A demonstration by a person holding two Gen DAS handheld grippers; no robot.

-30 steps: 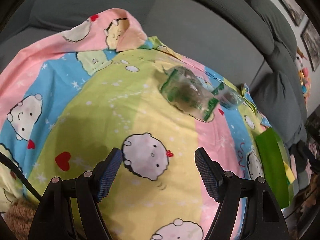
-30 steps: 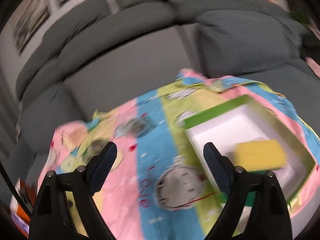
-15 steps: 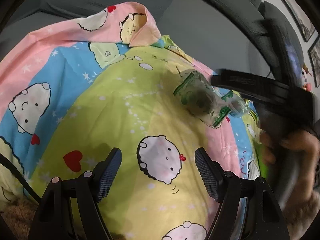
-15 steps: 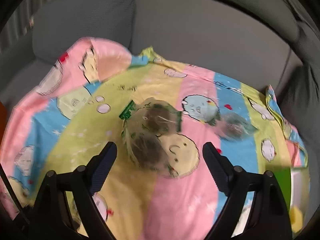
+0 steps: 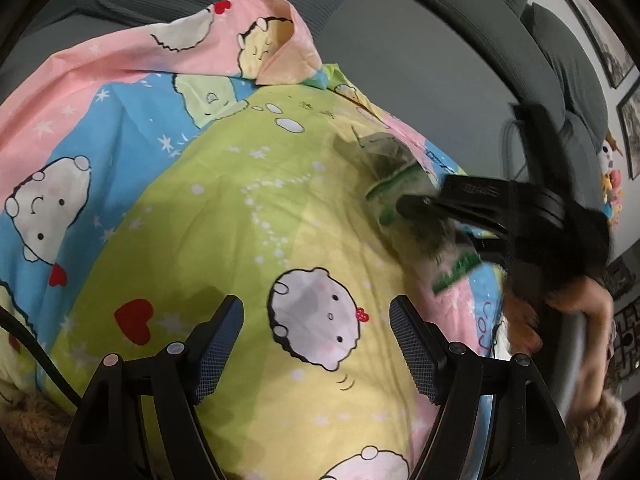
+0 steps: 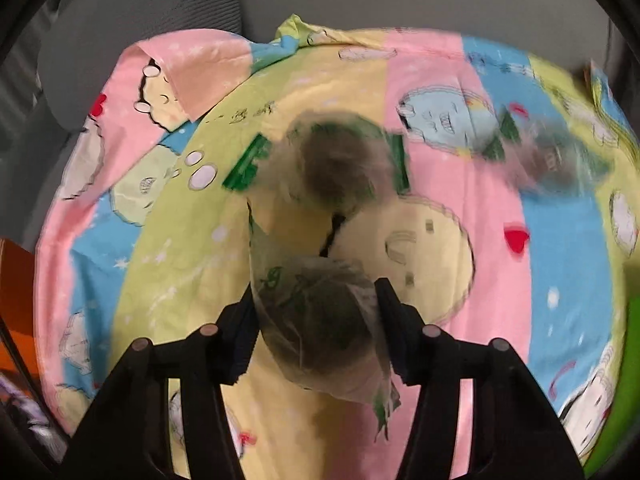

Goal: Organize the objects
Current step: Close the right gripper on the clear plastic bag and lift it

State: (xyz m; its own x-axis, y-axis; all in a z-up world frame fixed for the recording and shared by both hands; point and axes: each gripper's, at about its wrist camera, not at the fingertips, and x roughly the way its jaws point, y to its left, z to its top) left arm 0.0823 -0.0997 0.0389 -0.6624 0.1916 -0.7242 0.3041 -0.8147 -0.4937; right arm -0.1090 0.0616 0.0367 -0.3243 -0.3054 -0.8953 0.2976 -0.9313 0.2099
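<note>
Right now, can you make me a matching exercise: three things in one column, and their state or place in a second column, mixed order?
Column one:
1. left gripper
2. right gripper
3. clear packet

Column two:
A. closing around the packet
B. open, holding nothing
C. between two fingers, above the cartoon sheet

Pairs: 1-B, 2-A, 3-C

Both wrist views down on bedsheet [image 5: 248, 216]
</note>
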